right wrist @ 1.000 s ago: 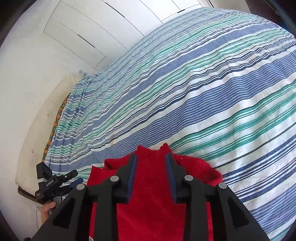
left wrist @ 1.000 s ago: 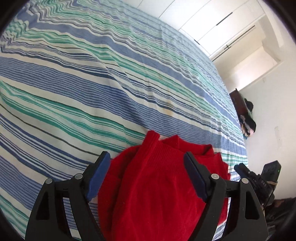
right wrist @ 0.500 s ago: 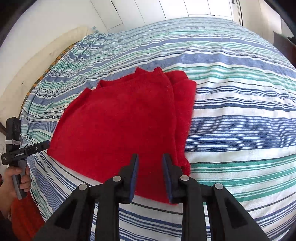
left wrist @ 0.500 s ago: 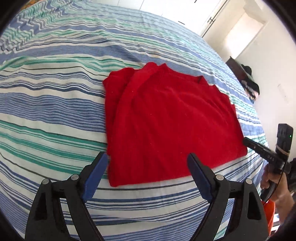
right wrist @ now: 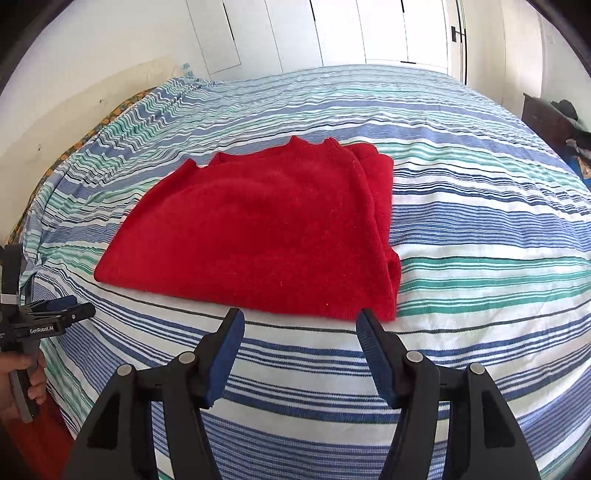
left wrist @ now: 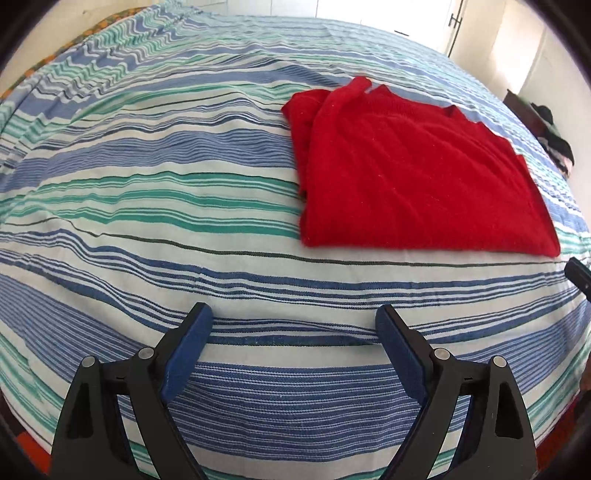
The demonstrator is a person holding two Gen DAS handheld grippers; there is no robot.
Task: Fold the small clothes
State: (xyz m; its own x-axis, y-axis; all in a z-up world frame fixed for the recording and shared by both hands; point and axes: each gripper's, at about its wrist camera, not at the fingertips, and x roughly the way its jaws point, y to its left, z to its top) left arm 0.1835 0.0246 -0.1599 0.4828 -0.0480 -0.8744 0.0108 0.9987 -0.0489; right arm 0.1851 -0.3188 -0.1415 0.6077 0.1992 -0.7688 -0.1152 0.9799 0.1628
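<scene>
A red knitted garment (left wrist: 413, 177) lies folded flat on the striped bed; it also shows in the right wrist view (right wrist: 266, 229). My left gripper (left wrist: 293, 321) is open and empty, held back over the near edge of the bed, left of and below the garment. My right gripper (right wrist: 300, 325) is open and empty, its tips just short of the garment's near edge. The left gripper (right wrist: 51, 317) also appears at the far left of the right wrist view, held in a hand.
The blue, green and white striped bedspread (right wrist: 480, 206) covers the whole bed. White cupboard doors (right wrist: 332, 29) stand behind it. A dark piece of furniture with clothes (right wrist: 561, 122) stands at the right. A wall (right wrist: 74, 74) runs along the left.
Both grippers have drawn back from the red garment toward the near edge of the bed. The right gripper has opened wide. The garment now lies free and flat.
</scene>
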